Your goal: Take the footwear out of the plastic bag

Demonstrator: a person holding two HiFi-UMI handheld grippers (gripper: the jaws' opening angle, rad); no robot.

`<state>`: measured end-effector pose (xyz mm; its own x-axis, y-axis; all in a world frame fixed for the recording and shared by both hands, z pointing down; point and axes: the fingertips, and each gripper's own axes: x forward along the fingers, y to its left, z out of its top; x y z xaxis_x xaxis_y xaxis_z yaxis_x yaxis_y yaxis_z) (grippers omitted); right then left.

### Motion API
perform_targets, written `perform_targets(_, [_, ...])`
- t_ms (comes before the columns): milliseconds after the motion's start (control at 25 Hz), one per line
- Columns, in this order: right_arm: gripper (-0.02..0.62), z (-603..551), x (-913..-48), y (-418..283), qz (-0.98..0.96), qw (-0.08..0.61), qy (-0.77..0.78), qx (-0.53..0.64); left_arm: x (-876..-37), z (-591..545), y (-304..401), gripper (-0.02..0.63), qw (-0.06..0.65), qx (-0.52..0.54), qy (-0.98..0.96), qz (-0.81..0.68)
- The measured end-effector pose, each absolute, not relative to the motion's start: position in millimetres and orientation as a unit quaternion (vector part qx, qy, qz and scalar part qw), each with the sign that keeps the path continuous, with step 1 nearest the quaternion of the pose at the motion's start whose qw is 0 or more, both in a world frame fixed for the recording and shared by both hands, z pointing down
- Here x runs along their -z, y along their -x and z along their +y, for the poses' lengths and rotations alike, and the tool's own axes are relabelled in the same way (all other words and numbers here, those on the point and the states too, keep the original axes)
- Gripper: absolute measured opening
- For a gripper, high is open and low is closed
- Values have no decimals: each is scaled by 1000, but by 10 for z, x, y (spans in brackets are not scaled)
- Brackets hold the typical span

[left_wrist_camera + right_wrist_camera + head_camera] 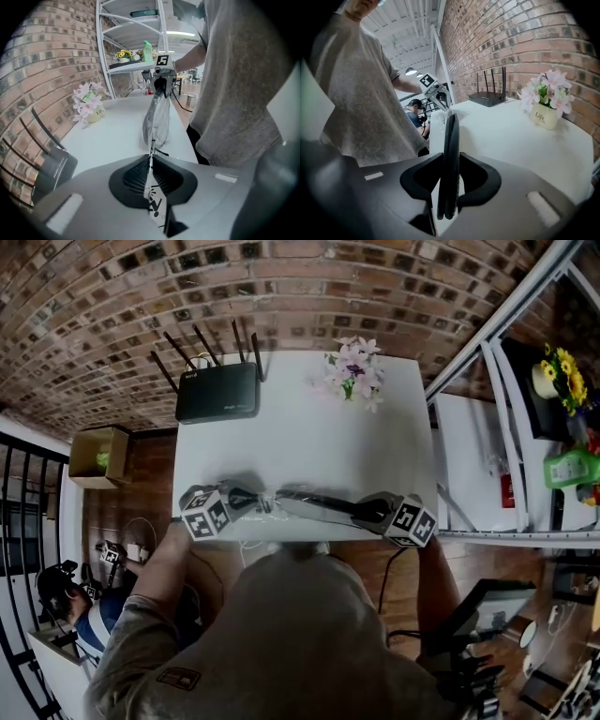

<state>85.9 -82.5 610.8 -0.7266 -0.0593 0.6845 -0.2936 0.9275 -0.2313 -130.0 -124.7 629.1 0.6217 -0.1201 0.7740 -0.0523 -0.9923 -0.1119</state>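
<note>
A clear plastic bag (286,502) is stretched between both grippers just above the near edge of the white table (309,442). Black flat footwear (323,505) sticks out of its right end. My left gripper (246,500) is shut on the bag's thin printed edge (151,187); the bag (156,124) runs from it toward the right gripper (159,80). My right gripper (449,157) is shut on the footwear (451,133), which stands on edge between the pads. The crumpled bag (437,121) leads on to the left gripper (439,97).
A black router (217,392) with antennas sits at the table's far left, and a small pot of pink flowers (354,371) at the far right. A white metal shelf (525,427) stands to the right. A cardboard box (98,456) and a seated person (84,615) are on the left.
</note>
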Motion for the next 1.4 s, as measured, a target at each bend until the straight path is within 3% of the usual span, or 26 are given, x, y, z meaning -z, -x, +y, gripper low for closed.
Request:
perform_targets(1000, [117, -748, -5880, -1727, -886, 251, -332, -204, -6542, -1460, 1235, 19, 44, 454, 890, 33])
perform_targets(1200, [117, -790, -5906, -1780, -871, 245, -374, -204, -6552, -1490, 1189, 143, 38, 451, 891, 31])
perform_targets(1400, [117, -897, -5878, -1756, -864, 226, -402, -201, -6473, -1556, 1181, 222, 37, 430, 901, 48])
